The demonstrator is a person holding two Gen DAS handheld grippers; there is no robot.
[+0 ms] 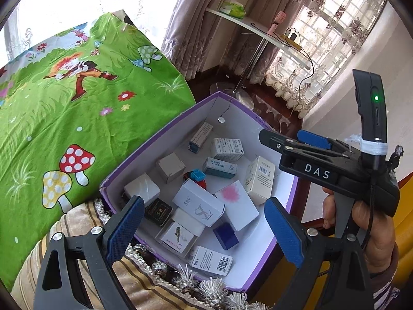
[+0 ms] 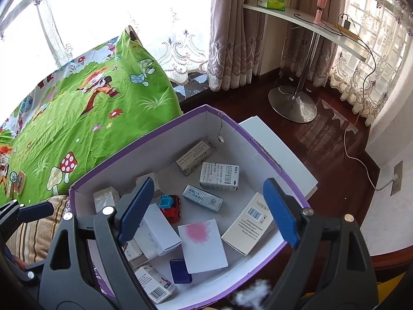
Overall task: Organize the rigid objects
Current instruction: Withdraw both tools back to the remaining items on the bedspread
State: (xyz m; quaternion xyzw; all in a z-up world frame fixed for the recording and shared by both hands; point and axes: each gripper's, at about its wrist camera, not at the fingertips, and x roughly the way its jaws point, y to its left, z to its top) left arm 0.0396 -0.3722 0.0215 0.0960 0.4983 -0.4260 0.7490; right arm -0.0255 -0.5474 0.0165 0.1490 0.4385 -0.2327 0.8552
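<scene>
Boxes of many sizes lie jumbled inside the purple box (image 2: 263, 142), which sits beside the green bed sheet (image 1: 77, 108) with a striped cushion (image 1: 77, 222) at its near corner. Both grippers hover above it, and neither holds anything. The left gripper (image 1: 204, 230) has its jaws spread wide, and the right gripper (image 2: 206, 211) is just as wide open; in the left view the right gripper shows at 3 o'clock, over the box's right wall.

Between the right gripper's fingers, toward 12 o'clock, lies the card with the pink blot (image 2: 202, 245), its long axis running roughly from 12 to 6 o'clock. A small red toy car (image 2: 171, 208) sits just beyond it at 11 o'clock, and a dark blue block (image 2: 180, 271) touches the card's near left corner. A tall white carton (image 2: 249, 223) leans toward the right wall at 1 o'clock.

Judging by the framing, the right hand looks nearer to the card and the toy car, while the left gripper hangs over the white box with grey lettering (image 1: 198, 206) and the small black box (image 1: 158, 210).
</scene>
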